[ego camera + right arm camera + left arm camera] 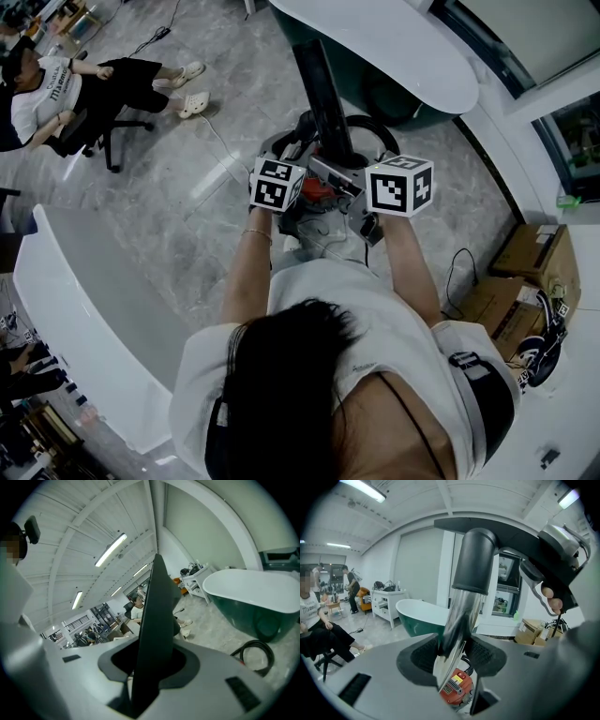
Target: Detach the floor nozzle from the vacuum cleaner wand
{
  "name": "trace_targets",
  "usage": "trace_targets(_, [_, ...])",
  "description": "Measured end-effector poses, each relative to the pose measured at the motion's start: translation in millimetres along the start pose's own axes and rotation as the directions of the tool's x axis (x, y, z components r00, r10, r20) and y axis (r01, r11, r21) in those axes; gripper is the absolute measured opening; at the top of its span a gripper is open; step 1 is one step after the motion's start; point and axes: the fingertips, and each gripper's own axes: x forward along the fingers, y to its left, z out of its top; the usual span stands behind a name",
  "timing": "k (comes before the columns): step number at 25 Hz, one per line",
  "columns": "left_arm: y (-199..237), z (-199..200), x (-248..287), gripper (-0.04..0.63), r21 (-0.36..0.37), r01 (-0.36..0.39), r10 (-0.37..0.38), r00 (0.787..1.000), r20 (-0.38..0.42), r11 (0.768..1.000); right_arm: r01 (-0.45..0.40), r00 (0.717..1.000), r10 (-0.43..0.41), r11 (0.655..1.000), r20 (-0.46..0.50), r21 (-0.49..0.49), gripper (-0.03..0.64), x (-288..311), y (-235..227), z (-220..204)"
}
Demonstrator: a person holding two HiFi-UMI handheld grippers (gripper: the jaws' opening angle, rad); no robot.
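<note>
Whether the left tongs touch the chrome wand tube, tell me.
Touching. The left gripper view shows the left tongs closed on the chrome wand tube, a pad pressed against each side.

- Left gripper (452, 660): jaws clamped on the wand (461, 611), forearm (246, 272) stretched forward.
- Right gripper (150, 667): jaws clamped on the floor nozzle (157, 616), close beside the left.

Green bathtub (398, 49), cardboard boxes (531, 255), seated person (54, 90)
</note>
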Motion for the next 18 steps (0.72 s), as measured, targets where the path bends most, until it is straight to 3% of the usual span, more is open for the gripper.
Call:
trace_targets(4, [-1.1, -0.2, -0.1, 0.179, 0.001, 0.006, -0.006, 1.0, 0.009, 1.0, -0.019, 1.0, 0.019, 0.999, 0.004, 0.03, 0.126, -1.0, 0.3, -0.2])
trace_targets(13, [0.1, 3.5, 4.3, 0.179, 0.006, 0.02, -0.021, 0.999, 0.025, 1.0, -0.102, 0.993, 0.087, 0.971, 0.077, 0.218, 0.124, -4.9, 0.5, 6.1])
trace_targets(18, [-4.4, 3.9, 5.2, 0.179, 0.003, 0.023, -0.023, 0.999, 0.028, 1.0, -0.058, 0.997, 0.046, 0.983, 0.069, 0.177, 0.124, -9.0, -1.7, 5.6])
